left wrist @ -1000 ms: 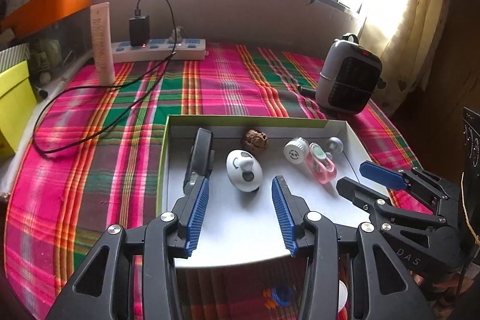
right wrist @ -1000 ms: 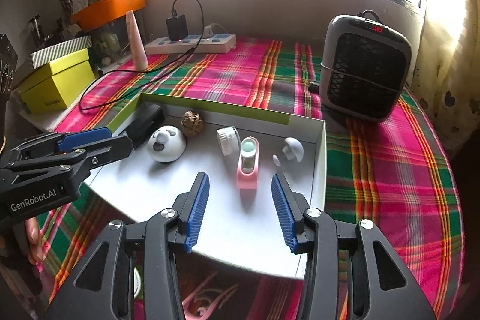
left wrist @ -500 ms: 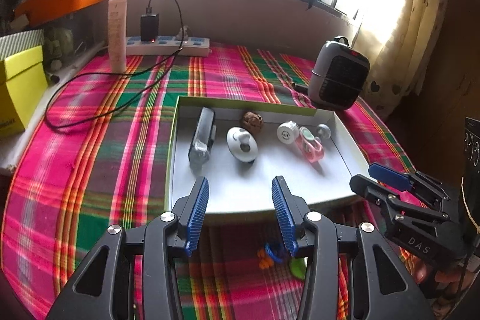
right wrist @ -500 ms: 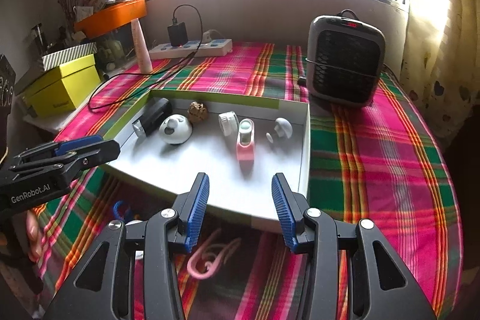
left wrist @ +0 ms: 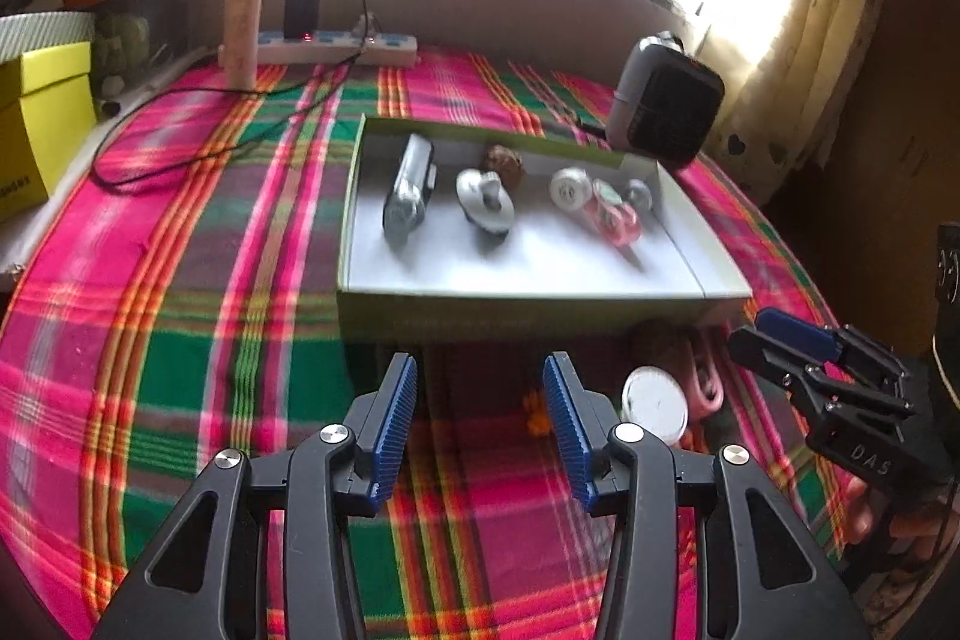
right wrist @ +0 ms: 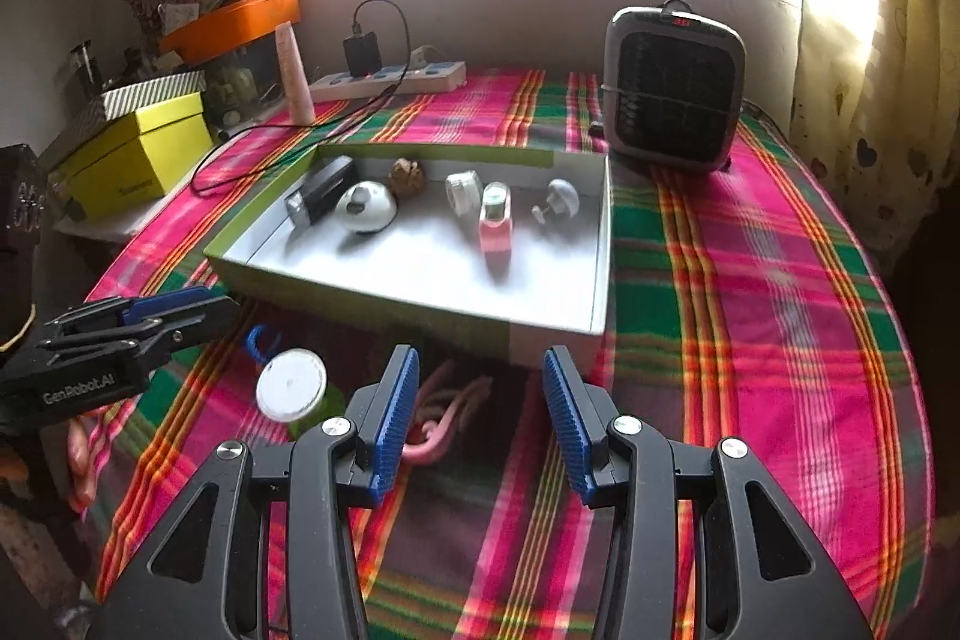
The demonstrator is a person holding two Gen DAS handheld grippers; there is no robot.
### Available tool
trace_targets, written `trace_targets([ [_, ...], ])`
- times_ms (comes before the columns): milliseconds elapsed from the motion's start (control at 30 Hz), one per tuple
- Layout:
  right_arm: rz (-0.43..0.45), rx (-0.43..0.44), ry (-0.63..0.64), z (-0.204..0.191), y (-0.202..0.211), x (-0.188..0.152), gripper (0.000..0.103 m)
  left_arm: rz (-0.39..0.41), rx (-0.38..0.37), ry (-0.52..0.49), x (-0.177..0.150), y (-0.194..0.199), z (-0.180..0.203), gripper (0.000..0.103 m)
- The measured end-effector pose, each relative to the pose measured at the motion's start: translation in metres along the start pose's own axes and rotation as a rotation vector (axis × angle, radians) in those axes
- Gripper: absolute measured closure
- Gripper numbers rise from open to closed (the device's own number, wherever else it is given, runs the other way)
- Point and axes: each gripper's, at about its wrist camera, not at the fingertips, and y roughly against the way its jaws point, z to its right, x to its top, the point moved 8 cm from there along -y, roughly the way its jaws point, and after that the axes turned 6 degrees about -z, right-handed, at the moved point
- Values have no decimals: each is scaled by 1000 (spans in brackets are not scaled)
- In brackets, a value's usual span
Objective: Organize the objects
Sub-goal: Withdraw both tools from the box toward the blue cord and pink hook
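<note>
Grippers first: the left gripper (left wrist: pixel 477 424) is seen with its blue pads spread apart and nothing between them, hovering over the plaid tablecloth (left wrist: pixel 180 316) just short of the near wall of the box lid (left wrist: pixel 522 310). Same deal on the right gripper (right wrist: pixel 477 421), pads apart, nothing clamped, parked over the cloth in front of the same lid. Loose stuff is found between the claws and the lid: a white-capped jar (right wrist: pixel 292 383) sits just left of the right gripper's left finger, and in the left view it shows up just right of the left gripper's right finger (left wrist: pixel 654 403). A pink clip (right wrist: pixel 447 415) is lying right behind the right gripper's left pad, partly hidden by it, and a small blue ring (right wrist: pixel 258 340) is spotted near the lid's front corner. Something small and orange (left wrist: pixel 536 415) is glimpsed beside the left gripper's right pad, too blurry to name. Further out, inside the lid, a row of things is already laid along the back: a dark stapler-like block (right wrist: pixel 318 196), a white egg-shaped gadget (right wrist: pixel 366 207), a brown walnut-ish lump (right wrist: pixel 407 175), a white round case (right wrist: pixel 463 191), a pink holder (right wrist: pixel 495 220) and a white mushroom-shaped piece (right wrist: pixel 561 201). Beyond the lid, a small heater (right wrist: pixel 675 91) and a power strip (right wrist: pixel 396 79) are set by the window wall.
</note>
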Motion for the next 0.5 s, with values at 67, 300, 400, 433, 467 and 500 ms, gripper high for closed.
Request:
trace_targets([
  [67, -14, 8, 4, -2, -2, -5, 58, -6, 2, 2, -6, -2, -1, 60],
  [300, -33, 29, 2, -7, -6, -11, 58, -22, -21, 1, -12, -4, -1, 60],
  [400, -38, 32, 17, -12, -8, -13, 58, -37, -27, -1, -14, -8, 0, 60],
  [433, -43, 34, 23, -14, -9, -13, 58, -39, -30, 0, -14, -9, 0, 60],
  [467, -50, 29, 28, -15, -11, -14, 58, -38, -32, 2, -14, -9, 0, 60],
  [500, -54, 25, 31, -16, -12, -14, 58, -38, -33, 2, -14, -9, 0, 60],
])
